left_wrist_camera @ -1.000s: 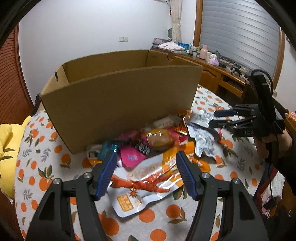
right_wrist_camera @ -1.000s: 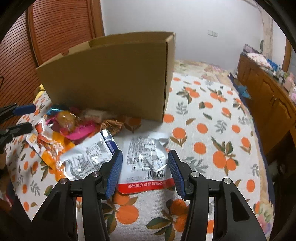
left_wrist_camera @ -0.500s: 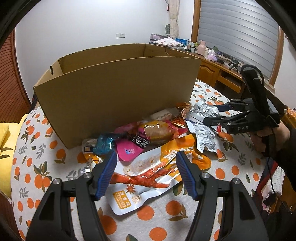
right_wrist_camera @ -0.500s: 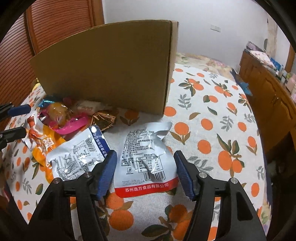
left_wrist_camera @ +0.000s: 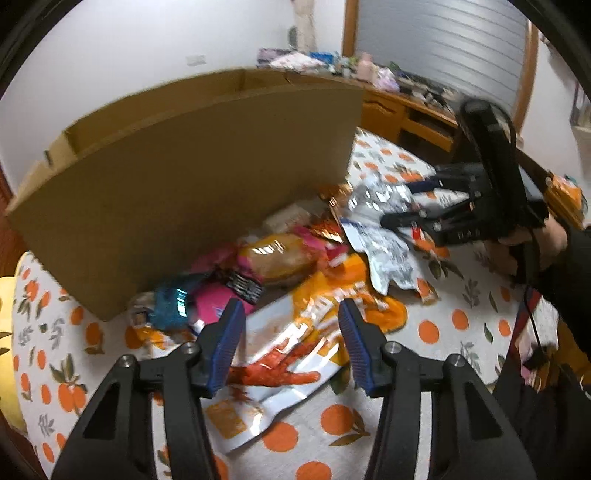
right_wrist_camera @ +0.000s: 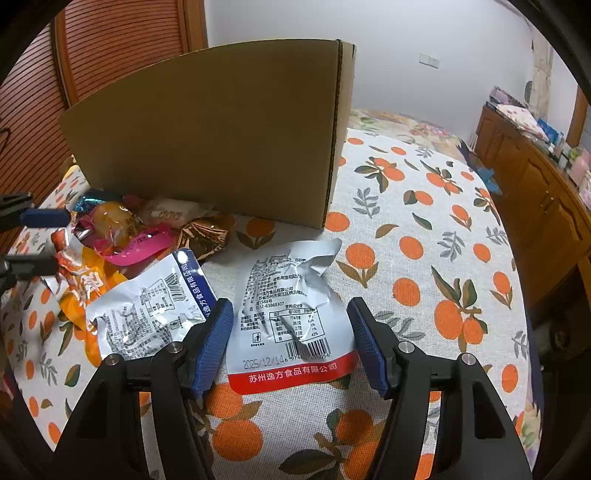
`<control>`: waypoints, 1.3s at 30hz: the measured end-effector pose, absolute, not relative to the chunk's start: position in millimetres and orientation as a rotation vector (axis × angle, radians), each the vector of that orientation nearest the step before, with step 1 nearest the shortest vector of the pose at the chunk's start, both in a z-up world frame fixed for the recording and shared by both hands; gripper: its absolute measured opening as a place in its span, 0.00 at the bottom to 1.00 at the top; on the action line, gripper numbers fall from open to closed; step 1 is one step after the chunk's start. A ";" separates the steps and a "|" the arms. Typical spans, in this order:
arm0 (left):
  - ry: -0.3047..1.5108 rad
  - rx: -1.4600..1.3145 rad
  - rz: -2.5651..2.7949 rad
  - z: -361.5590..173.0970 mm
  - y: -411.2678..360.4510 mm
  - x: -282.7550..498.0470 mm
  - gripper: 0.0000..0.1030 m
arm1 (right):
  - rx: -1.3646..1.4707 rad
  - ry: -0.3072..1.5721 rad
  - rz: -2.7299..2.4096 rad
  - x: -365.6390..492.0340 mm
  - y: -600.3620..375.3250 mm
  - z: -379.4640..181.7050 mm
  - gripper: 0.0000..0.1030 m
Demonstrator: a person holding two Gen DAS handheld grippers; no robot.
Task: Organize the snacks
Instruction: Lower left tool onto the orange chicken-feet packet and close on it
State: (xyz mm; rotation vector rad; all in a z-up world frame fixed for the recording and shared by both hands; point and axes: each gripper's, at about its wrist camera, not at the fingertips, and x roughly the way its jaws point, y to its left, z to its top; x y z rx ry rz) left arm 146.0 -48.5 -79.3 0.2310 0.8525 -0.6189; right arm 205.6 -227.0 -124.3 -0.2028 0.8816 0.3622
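Since the earlier frame the left hand-held gripper [left_wrist_camera: 291, 341] has narrowed; its jaws are closing astride the orange snack bag [left_wrist_camera: 295, 343], not yet pinching. The right hand-held gripper [right_wrist_camera: 291, 345] stands spread around the silver pouch [right_wrist_camera: 291, 314]. The cardboard box [right_wrist_camera: 221, 129] waits at 12 o'clock on the orange-print worktop [right_wrist_camera: 424, 258]; a wooden sideboard [right_wrist_camera: 535, 192] stands at 3 o'clock.

A table under an orange-print tablecloth [right_wrist_camera: 424, 229] fills the room's centre. Behind it rises a plain white wall [right_wrist_camera: 424, 29] bearing a small switch plate [right_wrist_camera: 429, 59]. To the table's left stands a reddish slatted wooden door [right_wrist_camera: 122, 44]; to its right, a cluttered wooden sideboard [right_wrist_camera: 532, 184], beneath a window with a closed grey blind [left_wrist_camera: 443, 44].
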 end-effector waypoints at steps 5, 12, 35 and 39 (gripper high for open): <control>0.900 0.258 -0.617 -88.5 -52.3 144.4 0.55 | -0.203 0.882 0.363 205.8 -226.8 -124.4 0.64; 0.943 0.291 -0.629 -88.9 -48.9 129.6 0.64 | -0.203 0.882 0.362 205.8 -226.8 -124.4 0.65; 0.960 0.344 -0.668 -99.7 -70.0 113.8 0.71 | -0.203 0.882 0.362 205.8 -227.5 -124.3 0.65; 0.956 0.292 -0.678 -95.5 -63.9 112.3 0.55 | -0.200 0.882 0.364 205.9 -226.6 -124.5 0.65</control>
